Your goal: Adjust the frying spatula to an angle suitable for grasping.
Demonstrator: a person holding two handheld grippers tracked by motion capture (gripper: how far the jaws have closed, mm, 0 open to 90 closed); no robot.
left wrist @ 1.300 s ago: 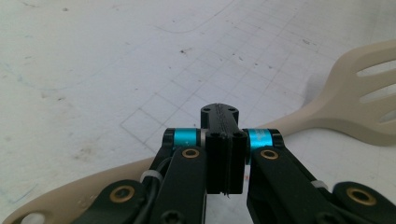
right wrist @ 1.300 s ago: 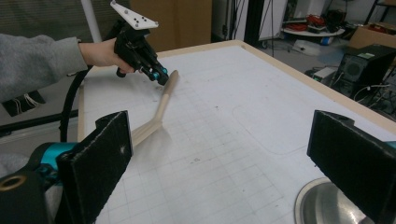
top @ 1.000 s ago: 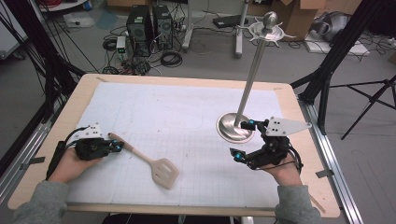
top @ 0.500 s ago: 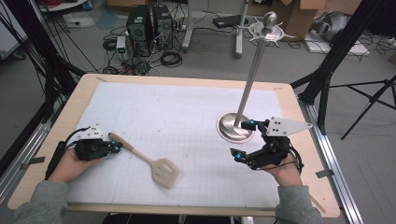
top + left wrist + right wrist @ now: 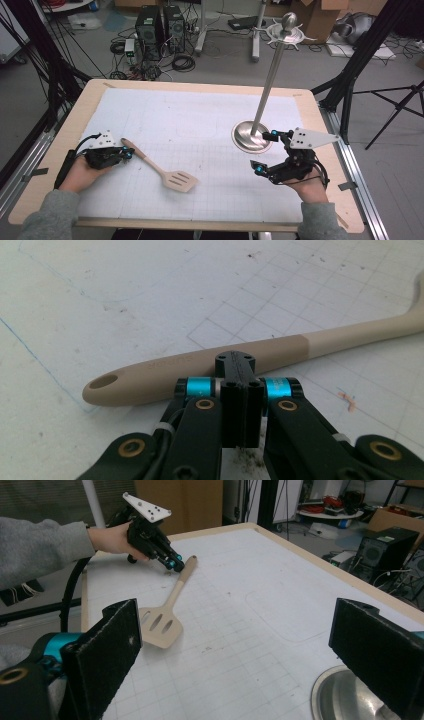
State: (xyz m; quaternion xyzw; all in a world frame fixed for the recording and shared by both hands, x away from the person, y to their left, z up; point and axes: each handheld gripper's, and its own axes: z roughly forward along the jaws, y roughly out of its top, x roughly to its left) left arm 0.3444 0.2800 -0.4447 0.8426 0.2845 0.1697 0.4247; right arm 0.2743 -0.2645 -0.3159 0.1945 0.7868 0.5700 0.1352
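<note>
Place: you're in a lab.
Evidence at 12 o'clock: computer towers [image 5: 159,27], floor cables [image 5: 182,62], cardboard boxes [image 5: 320,15].

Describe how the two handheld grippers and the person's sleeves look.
Both the left gripper and the right gripper are black linkages with turquoise rings and brass-coloured pivot screws. Each carries a grey three-cornered plate with small holes and trails a black cable. The right gripper's jaws have rough black pads. The sleeves are grey.

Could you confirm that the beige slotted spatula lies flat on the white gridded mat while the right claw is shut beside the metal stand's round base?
Not quite: the right claw stands wide open, as the right gripper view shows. The beige slotted spatula does lie flat on the white gridded mat, and that claw is beside the metal stand's round base.
</note>
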